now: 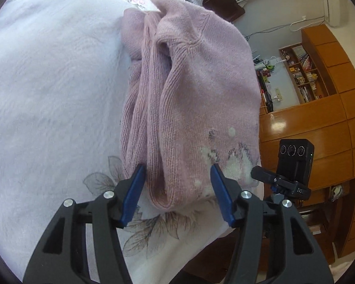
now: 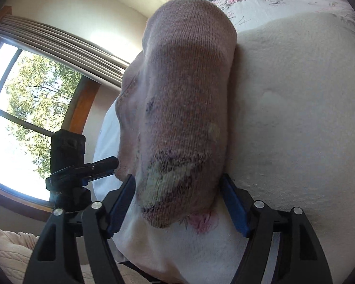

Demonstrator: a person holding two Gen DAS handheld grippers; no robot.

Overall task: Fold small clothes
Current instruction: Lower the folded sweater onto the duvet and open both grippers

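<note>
Left gripper (image 1: 177,184) at lower centre with jaws wide around the near hem of a pink sweater (image 1: 189,82), right gripper (image 2: 178,197) likewise spread about the sweater's bunched end, sweater running up mid-frame over a white blanket (image 1: 47,82), wooden cabinet (image 1: 319,118) at right.

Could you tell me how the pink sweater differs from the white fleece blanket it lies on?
The pink sweater is ribbed knit; the white fleece blanket is plush. The sweater is bunched into thick folds, while the blanket lies spread flat. The sweater carries a white and grey knitted motif near its hem; the blanket is plain. Both are soft textiles on the bed, and neither is gripped.
</note>
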